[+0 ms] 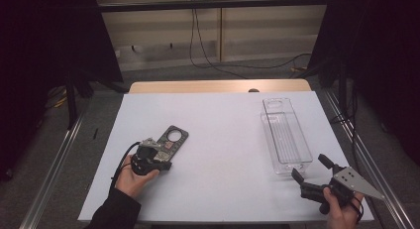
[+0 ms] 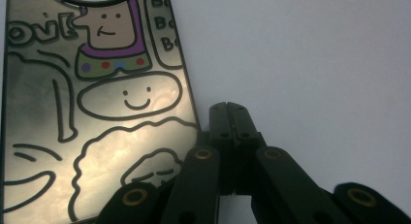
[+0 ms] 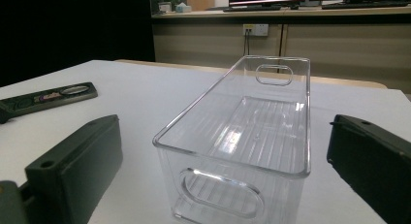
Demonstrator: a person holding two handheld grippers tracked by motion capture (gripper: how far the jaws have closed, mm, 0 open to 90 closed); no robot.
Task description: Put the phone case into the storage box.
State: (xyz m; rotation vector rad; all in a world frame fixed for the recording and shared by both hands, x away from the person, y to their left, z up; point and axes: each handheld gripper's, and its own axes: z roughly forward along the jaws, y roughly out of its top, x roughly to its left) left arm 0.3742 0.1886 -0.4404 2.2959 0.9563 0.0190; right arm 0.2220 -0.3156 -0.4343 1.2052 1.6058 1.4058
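Observation:
A dark, glossy hanger card [image 1: 172, 138] with cartoon drawings and a round hole at its far end lies flat on the white table [image 1: 223, 140], left of centre. It is large in the left gripper view [image 2: 97, 112] and small in the right gripper view [image 3: 53, 96]. My left gripper [image 1: 162, 163] rests at the card's near end, its jaws shut together [image 2: 228, 111] just right of the card's edge with nothing between them. An empty clear plastic bin [image 1: 270, 135] stands lengthwise at the right. My right gripper [image 1: 311, 168] is open at the bin's near end, with its fingers [image 3: 72, 156] level with the bin's [image 3: 194, 117] near wall.
Beyond the white sheet a strip of wooden tabletop [image 1: 218, 85] shows. Metal rails [image 1: 54, 159] run along both sides of the table. Cables [image 1: 208, 60] lie on the floor behind. White surface stretches between the card and the bin.

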